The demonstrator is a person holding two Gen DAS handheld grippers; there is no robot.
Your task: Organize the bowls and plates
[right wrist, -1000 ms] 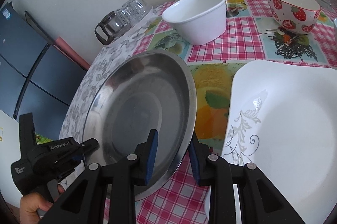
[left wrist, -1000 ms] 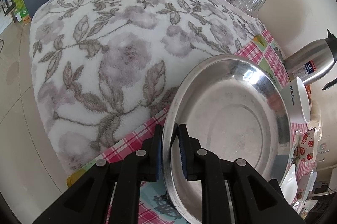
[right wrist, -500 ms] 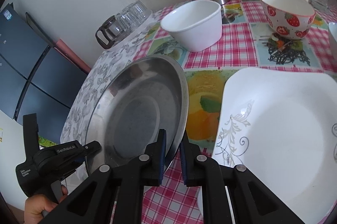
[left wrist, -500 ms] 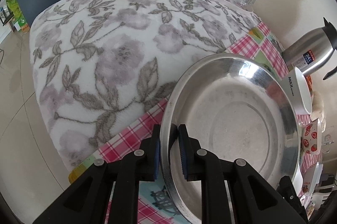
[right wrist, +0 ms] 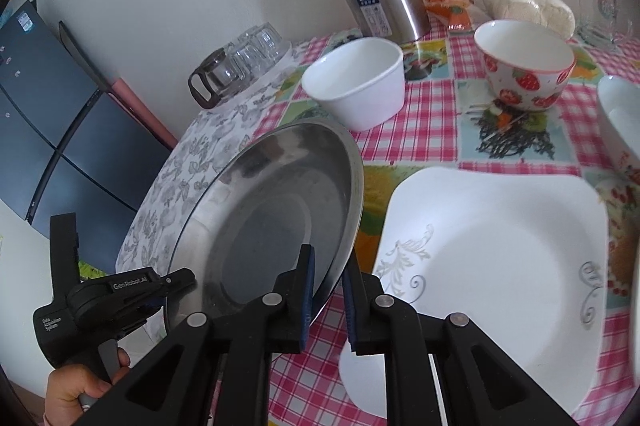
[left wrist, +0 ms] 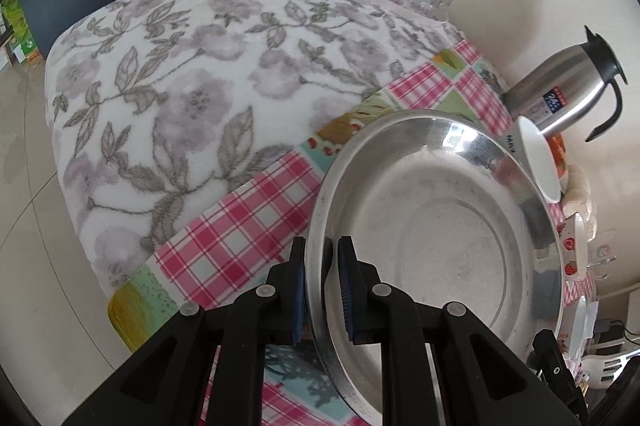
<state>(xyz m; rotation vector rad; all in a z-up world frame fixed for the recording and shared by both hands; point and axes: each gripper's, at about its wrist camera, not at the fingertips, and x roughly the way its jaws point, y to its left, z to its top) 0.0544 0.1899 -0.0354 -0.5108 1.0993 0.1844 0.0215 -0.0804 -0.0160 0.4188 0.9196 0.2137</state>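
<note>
Through the left wrist view, the left gripper (left wrist: 322,290) is clamping the near rim of the steel plate (left wrist: 436,226), which is tilting up off the checked cloth (left wrist: 240,238) beside the floral cover (left wrist: 192,74); the flask (left wrist: 568,98) and a white bowl (left wrist: 538,162) are showing behind it. Through the right wrist view, the right gripper (right wrist: 328,300) is pinching the opposite rim of the plate (right wrist: 272,218), having just been closing onto it, so both are sharing the load. This looks like the lifting step; next it probably wants carrying level onto the square plate (right wrist: 500,266) without knocking the bowl (right wrist: 356,88). Only this view is showing the square plate, the strawberry bowl (right wrist: 526,66) and the hand (right wrist: 76,390) on the left gripper (right wrist: 120,290); only the other is showing the plate's bright inside
</note>
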